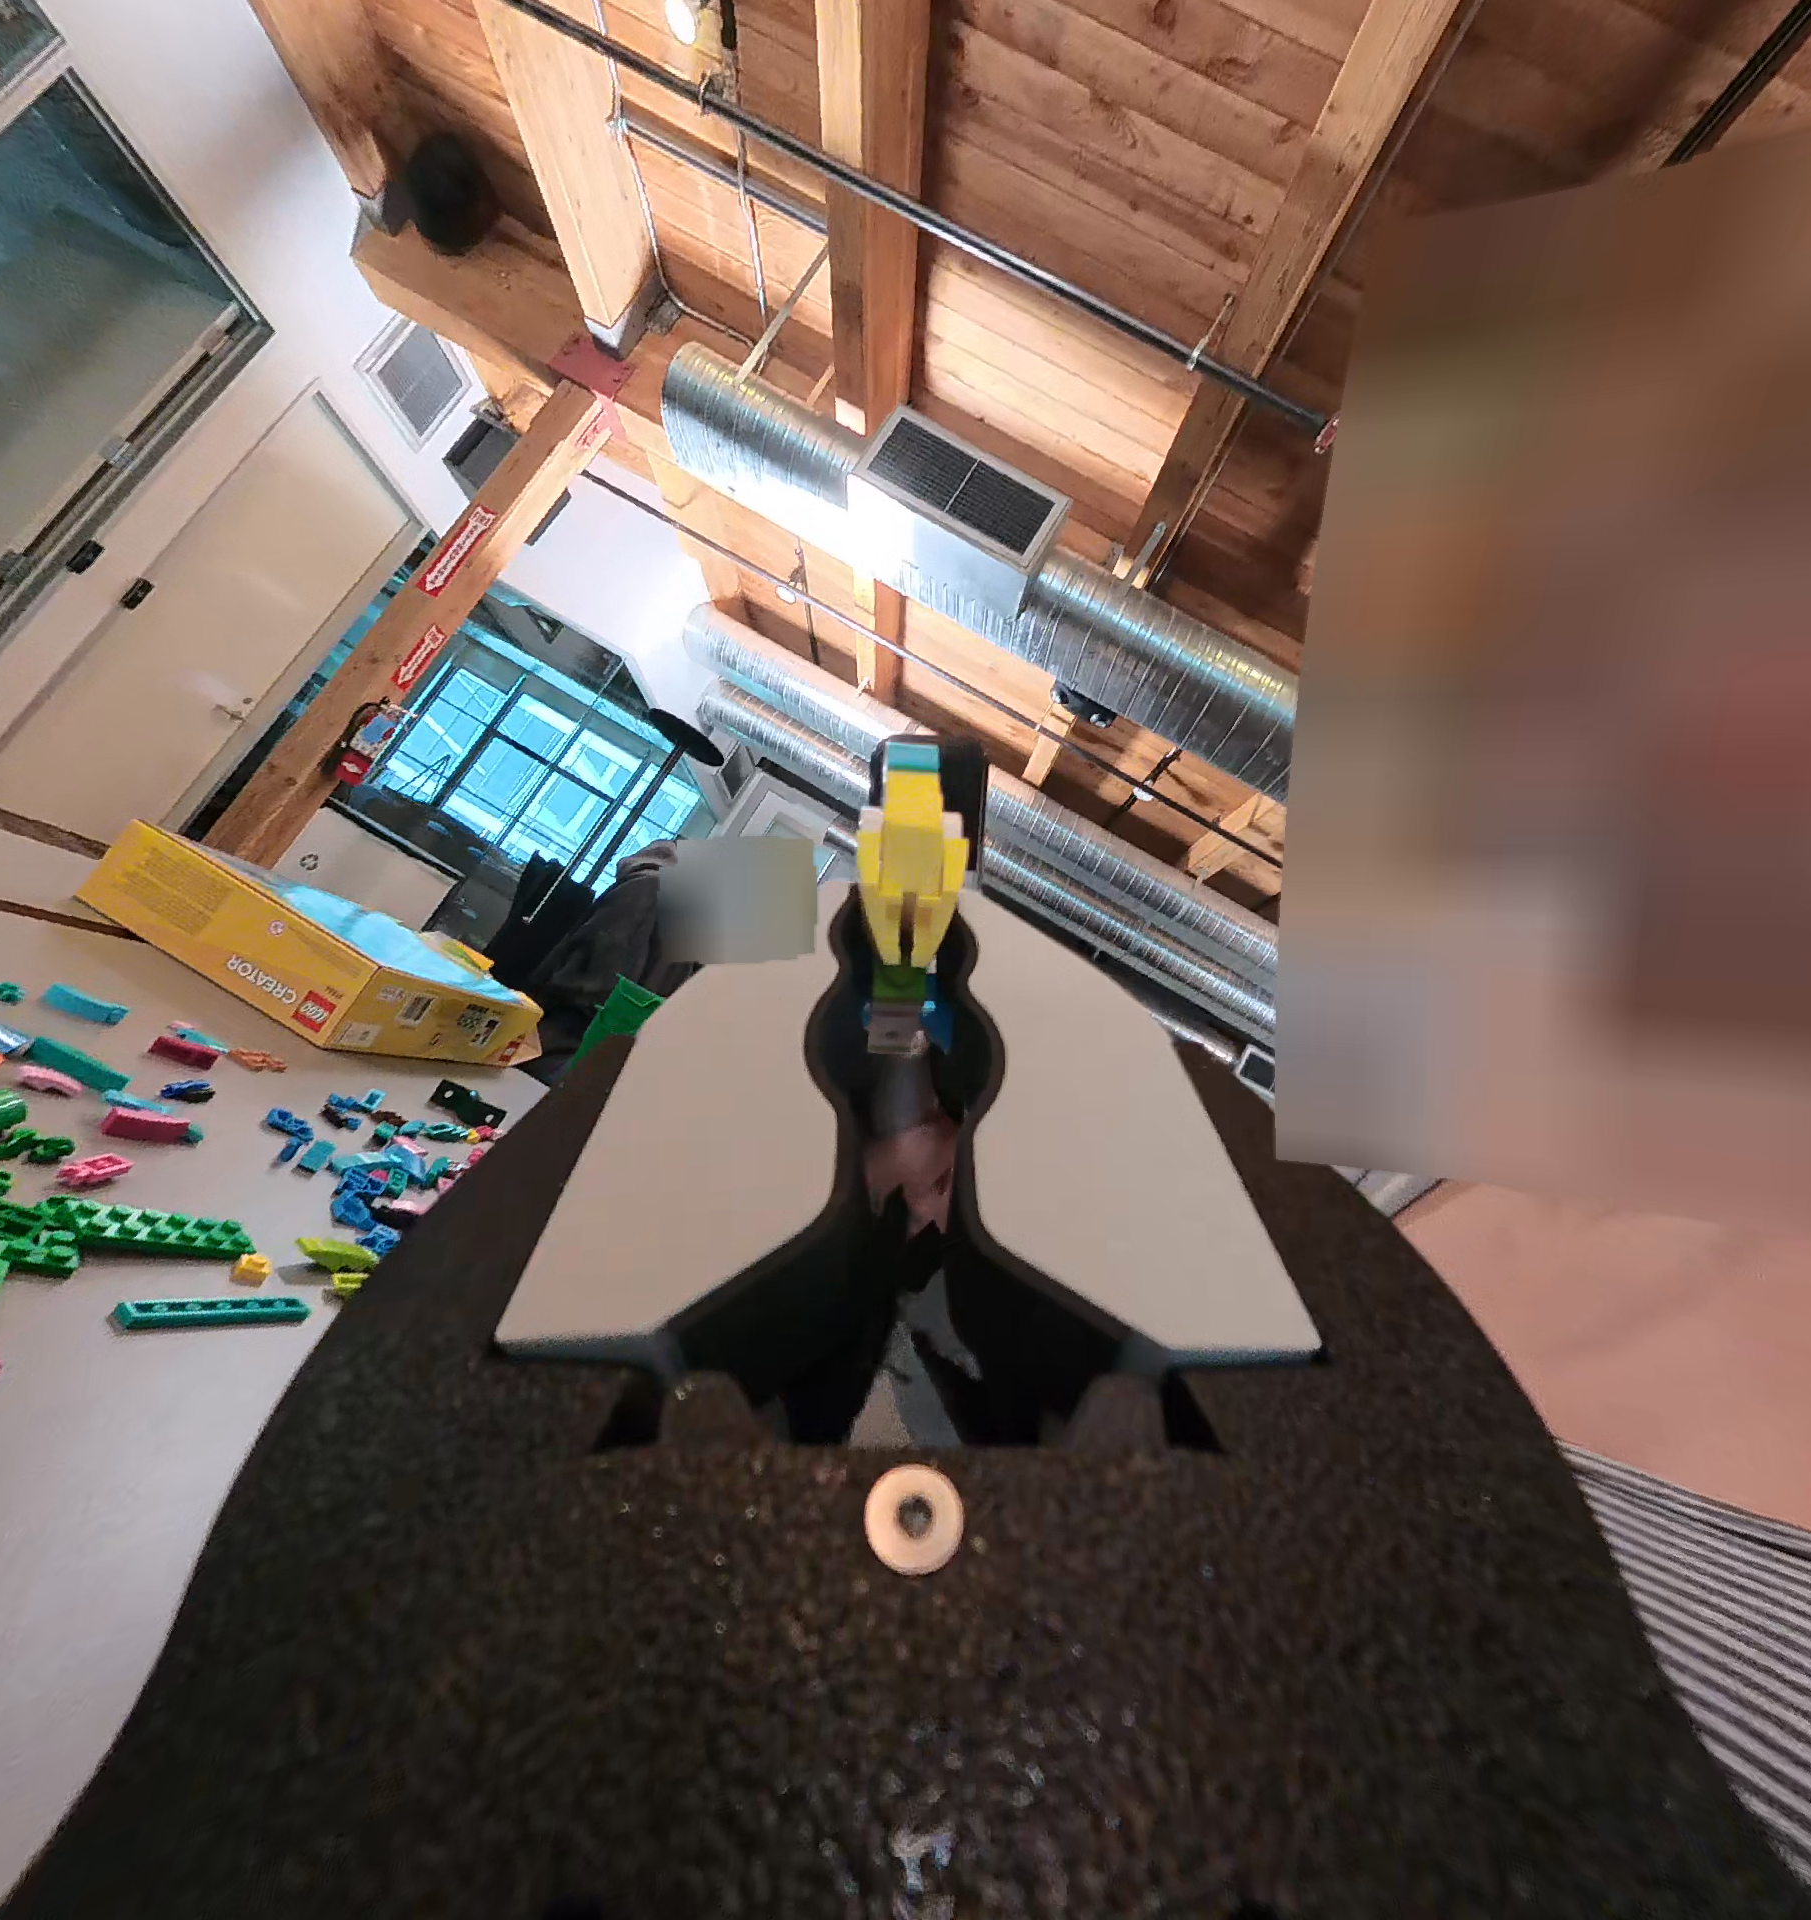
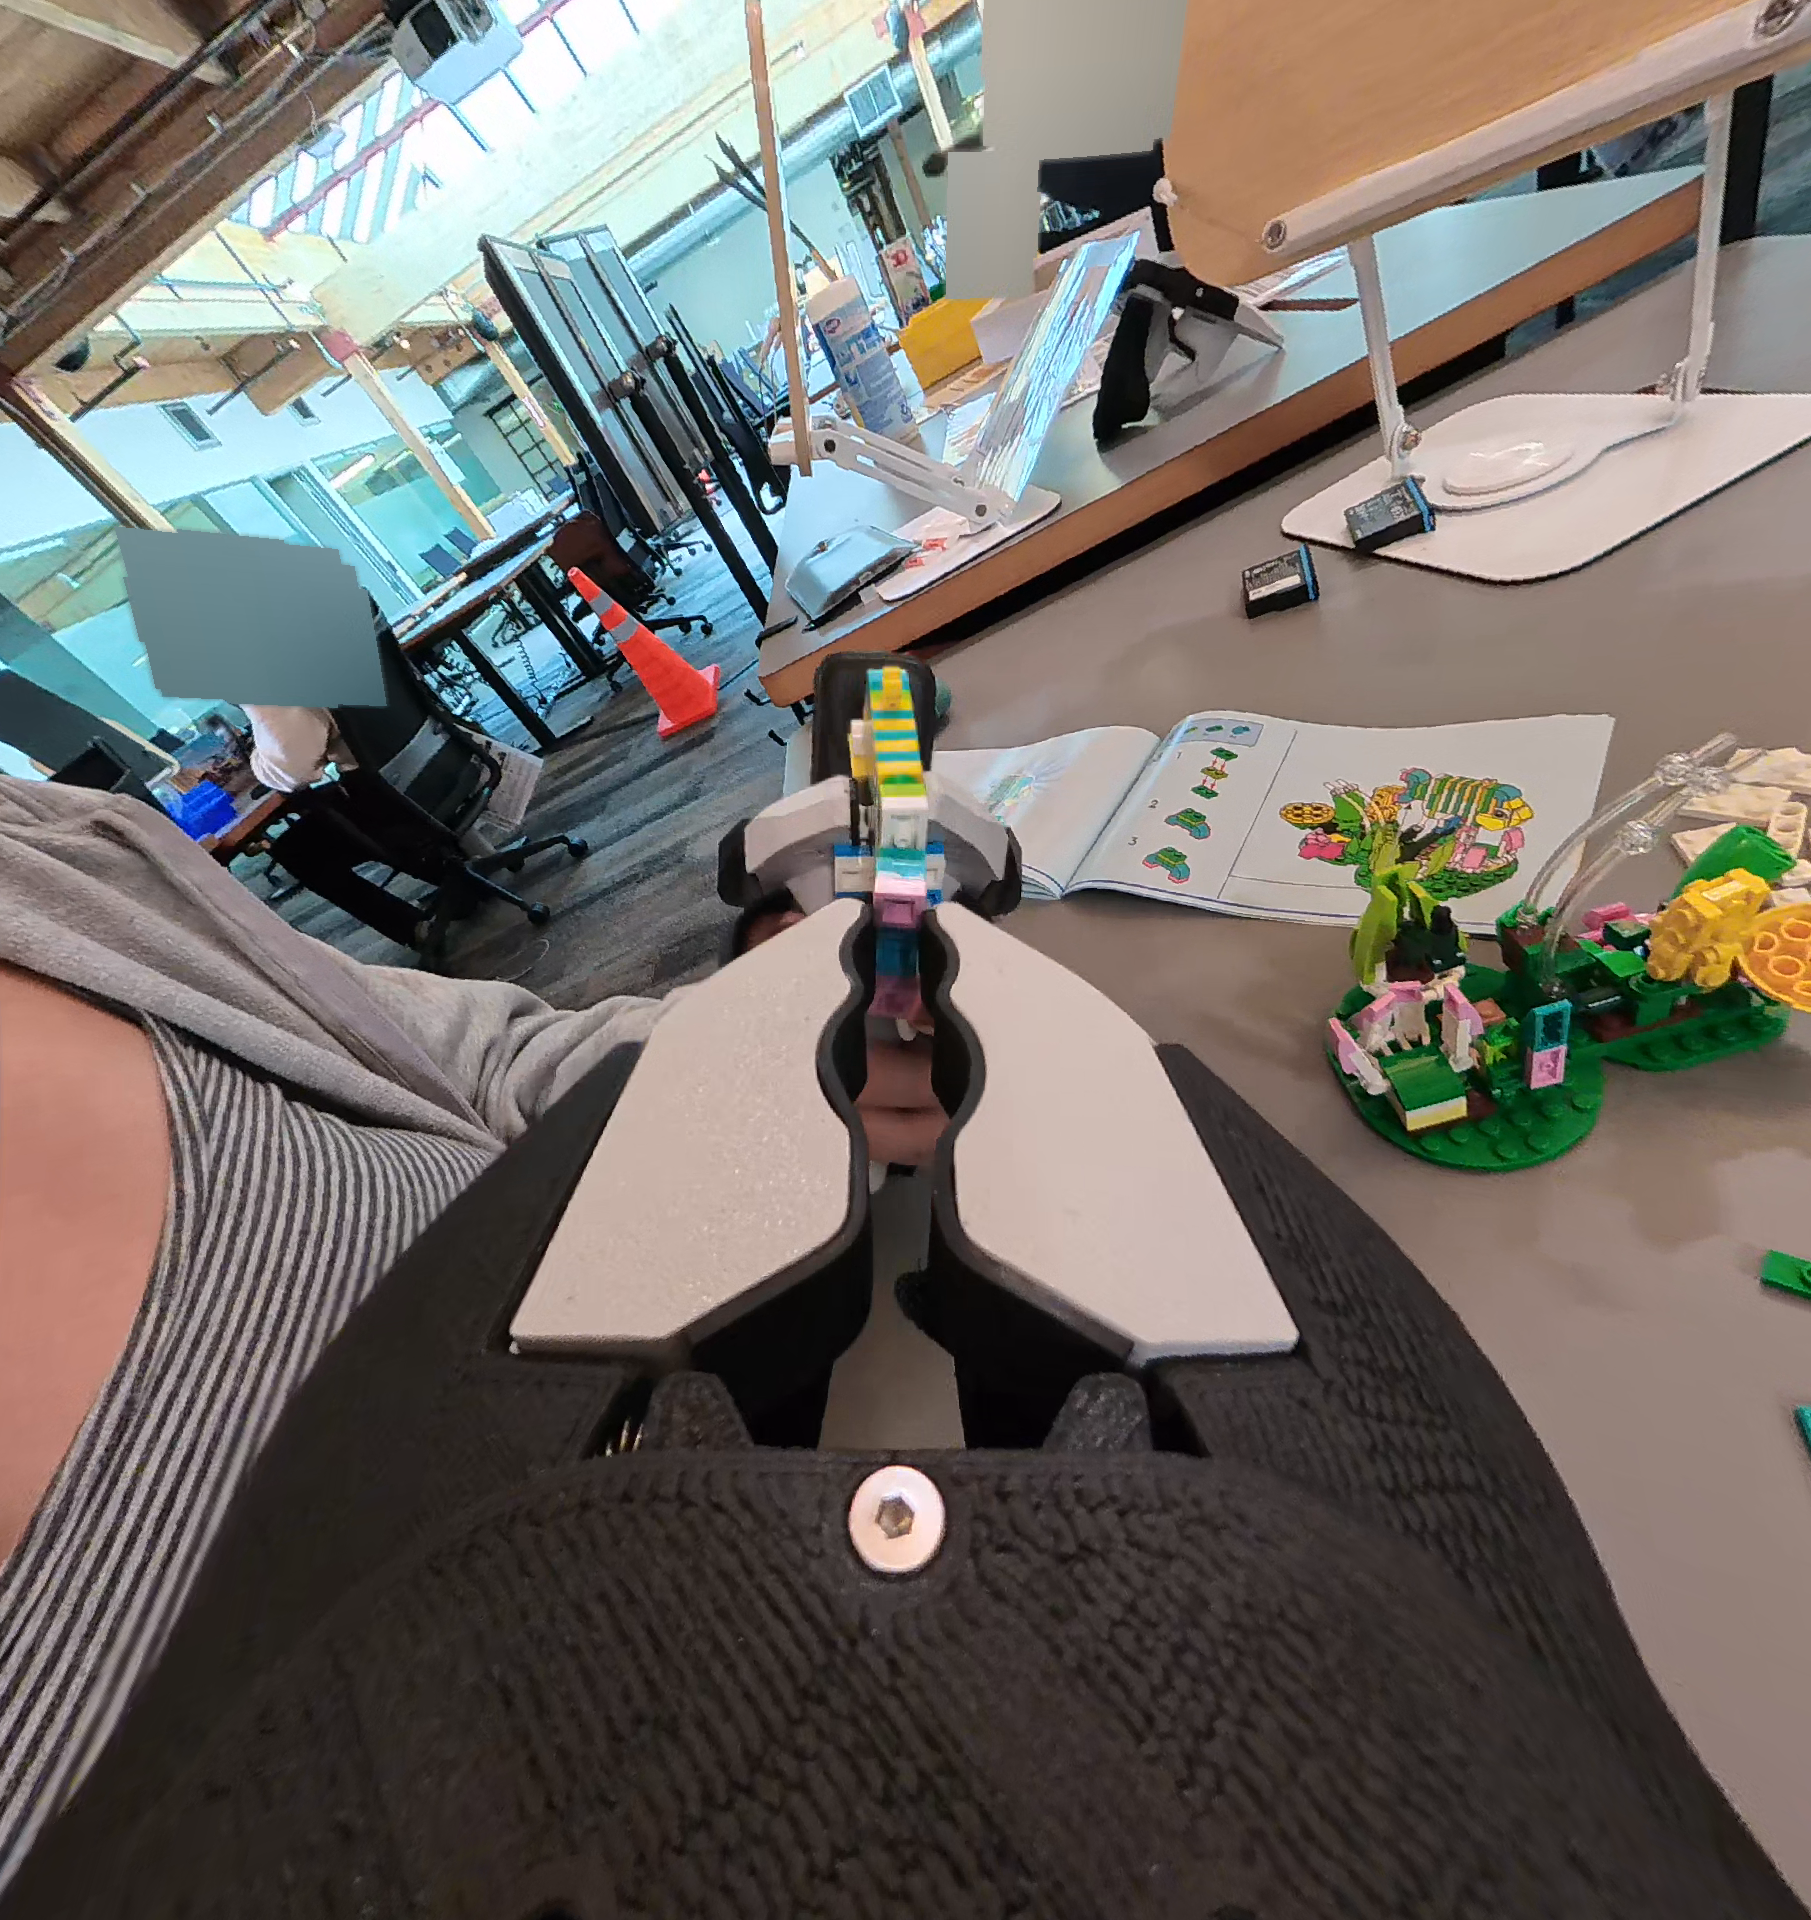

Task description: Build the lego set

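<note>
Lego sub-assembly (image 2: pixel 896 831), a slim striped column, sits lifted off the counter (image 2: pixel 1400 1226), pinched between both my grippers: right gripper (image 2: pixel 896 966) jaws narrow on its pink end, left gripper (image 1: pixel 906 997) jaws narrow on the other. Yellow box (image 1: pixel 298 956) lies on its side beside loose bricks (image 1: pixel 153 1174); I cannot tell what is inside it.

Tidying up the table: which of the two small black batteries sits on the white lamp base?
The farther battery, resting on the lamp base edge; the other battery lies on the bare table.
</note>
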